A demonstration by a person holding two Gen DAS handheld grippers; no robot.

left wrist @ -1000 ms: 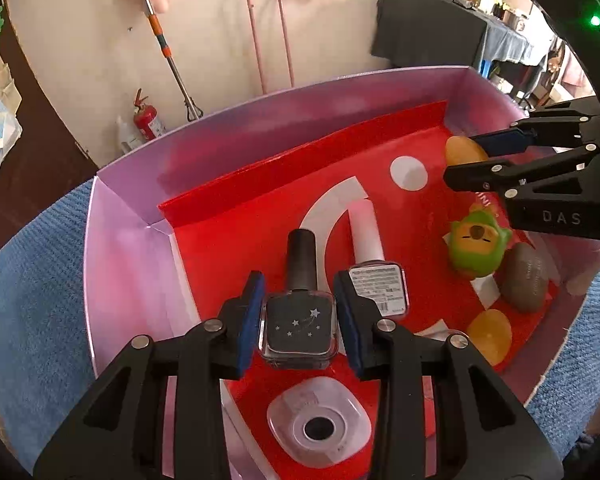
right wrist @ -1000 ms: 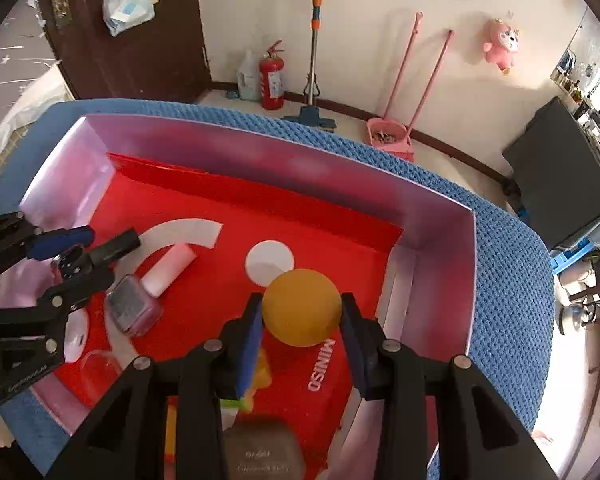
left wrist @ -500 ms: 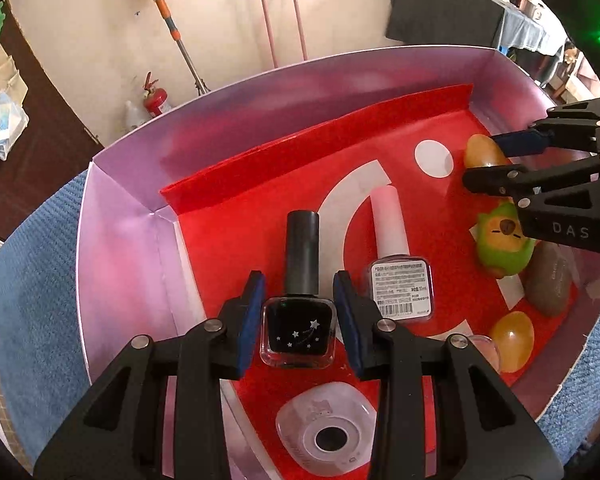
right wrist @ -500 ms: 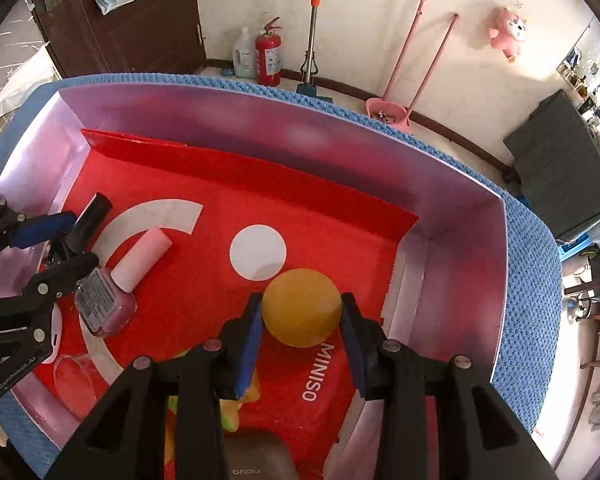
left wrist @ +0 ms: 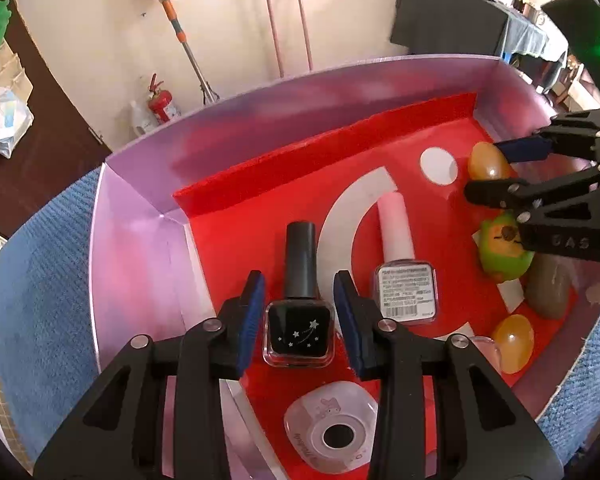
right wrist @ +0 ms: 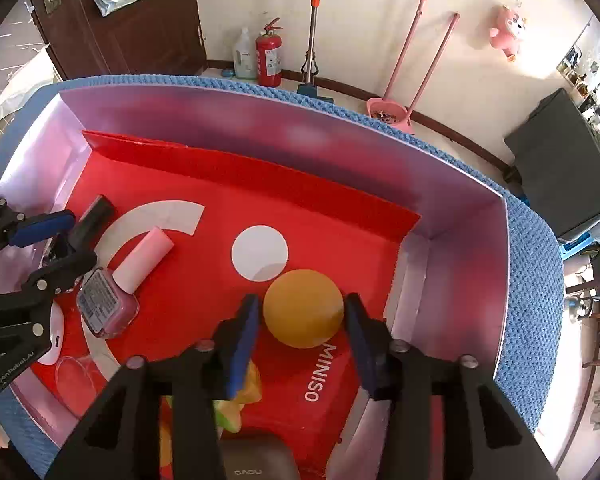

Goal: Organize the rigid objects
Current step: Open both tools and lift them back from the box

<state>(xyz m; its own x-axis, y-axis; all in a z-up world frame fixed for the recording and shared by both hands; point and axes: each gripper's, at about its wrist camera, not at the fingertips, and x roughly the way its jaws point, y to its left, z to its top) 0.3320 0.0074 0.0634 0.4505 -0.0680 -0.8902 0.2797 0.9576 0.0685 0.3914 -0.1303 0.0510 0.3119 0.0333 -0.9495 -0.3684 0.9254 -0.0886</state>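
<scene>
Rigid objects are gathered inside a shallow open box (left wrist: 140, 240) with pale lilac walls and a red floor printed with white shapes; the box is set on a blue woven cloth (left wrist: 40, 280). A black nail polish bottle (left wrist: 299, 300) with small stars on its face is laid flat on the red floor near the box's left wall, cap pointing toward the far wall. The left gripper (left wrist: 299, 312) is placed around the bottle's body, its blue pads held apart with a narrow gap showing on each side. Just right of it, a pink nail polish bottle (left wrist: 404, 276) is laid flat with its label facing up and its pale cap pointing toward the far wall. A white rounded case (left wrist: 332, 432) is seen at the box's near edge. Toward the box's right side, a green and yellow toy (left wrist: 504, 252), a grey-brown oval piece (left wrist: 546, 292) and an amber egg shape (left wrist: 514, 342) are clustered. An orange ball (right wrist: 304, 308) is resting on the red floor near the box's right wall, beside a white printed circle. The right gripper (right wrist: 302, 322) is set around the ball, jaws spread, with slight gaps visible at both pads.
</scene>
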